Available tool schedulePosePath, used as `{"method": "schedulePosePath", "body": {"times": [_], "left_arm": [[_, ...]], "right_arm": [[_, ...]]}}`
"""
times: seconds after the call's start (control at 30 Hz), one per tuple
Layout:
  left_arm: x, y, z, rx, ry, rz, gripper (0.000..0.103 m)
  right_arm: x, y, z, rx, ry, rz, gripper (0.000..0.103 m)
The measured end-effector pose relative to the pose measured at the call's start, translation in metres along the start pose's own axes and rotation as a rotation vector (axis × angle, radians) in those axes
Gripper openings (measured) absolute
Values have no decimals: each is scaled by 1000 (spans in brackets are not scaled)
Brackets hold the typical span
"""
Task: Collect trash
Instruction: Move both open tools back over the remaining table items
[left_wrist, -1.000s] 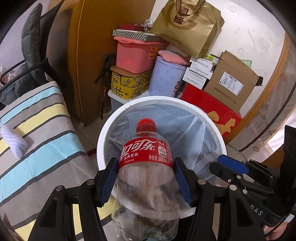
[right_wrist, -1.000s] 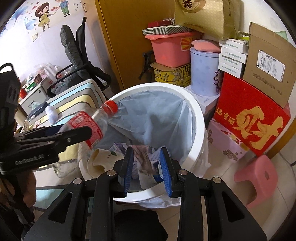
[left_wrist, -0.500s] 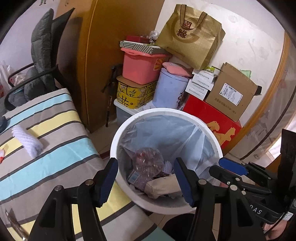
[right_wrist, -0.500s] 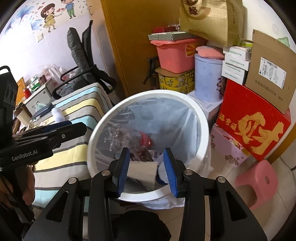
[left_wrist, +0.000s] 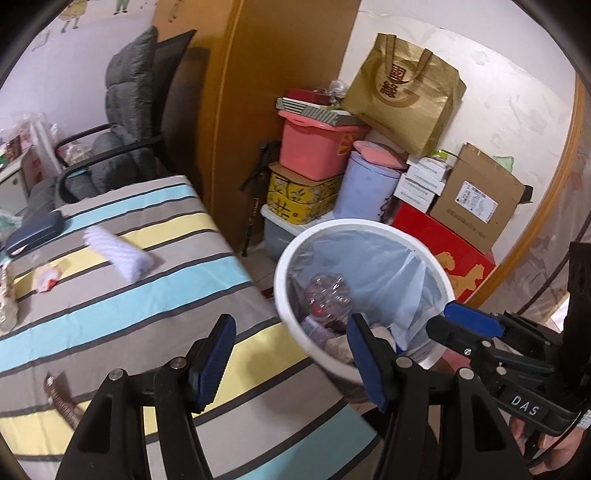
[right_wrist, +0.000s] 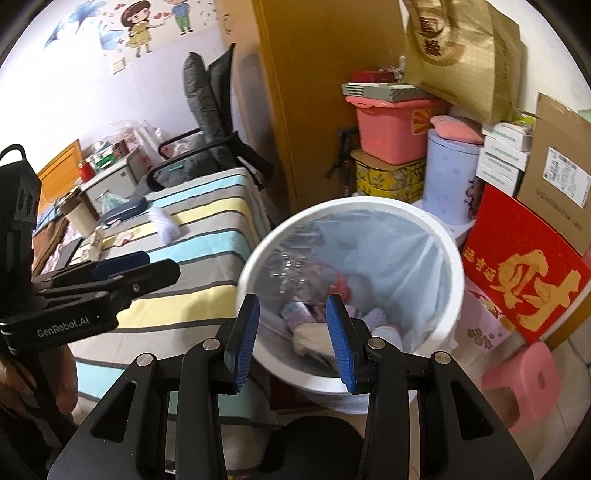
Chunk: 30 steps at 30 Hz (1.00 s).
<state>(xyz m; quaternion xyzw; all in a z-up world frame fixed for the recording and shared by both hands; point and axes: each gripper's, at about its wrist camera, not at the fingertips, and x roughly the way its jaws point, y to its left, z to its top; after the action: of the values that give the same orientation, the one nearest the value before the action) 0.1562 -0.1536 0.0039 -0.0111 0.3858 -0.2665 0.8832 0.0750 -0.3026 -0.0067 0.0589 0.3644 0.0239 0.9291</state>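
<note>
The white trash bin (left_wrist: 282, 284) with a clear liner stands beside the striped table. A crushed clear cola bottle (left_wrist: 328, 293) lies inside it on paper scraps. My left gripper (left_wrist: 291, 356) is open and empty, hovering over the table edge just left of the bin. In the right wrist view the bin's rim (right_wrist: 457, 280) is ahead, with the bottle (right_wrist: 295, 275) and its red cap inside. My right gripper (right_wrist: 291, 339) is open above the bin's near rim with nothing between its pads. Each gripper shows in the other's view: the right (left_wrist: 472, 325), the left (right_wrist: 110, 273).
On the striped tablecloth (left_wrist: 147, 306) lie a white knitted roll (left_wrist: 118, 254), a dark blue case (left_wrist: 35, 234), a small wrapper (left_wrist: 48, 280) and a brown stick-like piece (left_wrist: 61, 402). Stacked boxes (left_wrist: 476, 206) and tubs crowd behind the bin. A pink stool (right_wrist: 524, 384) stands at right, a grey chair (right_wrist: 207, 122) behind the table.
The cola bottle left my left gripper and dropped into the bin. The left gripper drew back over the table. The right jaws widened and that gripper pulled back slightly.
</note>
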Motion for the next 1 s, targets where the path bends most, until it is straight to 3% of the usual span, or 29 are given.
{"method": "schedulePosePath", "body": {"times": [0.13,0.23,0.53,0.7,0.77,1.0], "left_arm": [[-10,11,-11,-17,-2,29,62],[-18,22,-21,-39,-6,47,62],[-43,57,-50,-109,-24,144,61],[-55,73,-65,-148,-30,198,61],[-59,79,-71,-164,-30,216,61],[-73,102,-95,-231,-23,265,61]], "right_arm": [[0,9,-1,-16,2,30,41],[1,16,-4,-28,0,47,47],[6,36,-10,-60,1,121,47],[10,50,-14,-91,15,151,49],[12,59,-16,-131,21,137,56],[21,76,-26,-152,75,209,56]]}}
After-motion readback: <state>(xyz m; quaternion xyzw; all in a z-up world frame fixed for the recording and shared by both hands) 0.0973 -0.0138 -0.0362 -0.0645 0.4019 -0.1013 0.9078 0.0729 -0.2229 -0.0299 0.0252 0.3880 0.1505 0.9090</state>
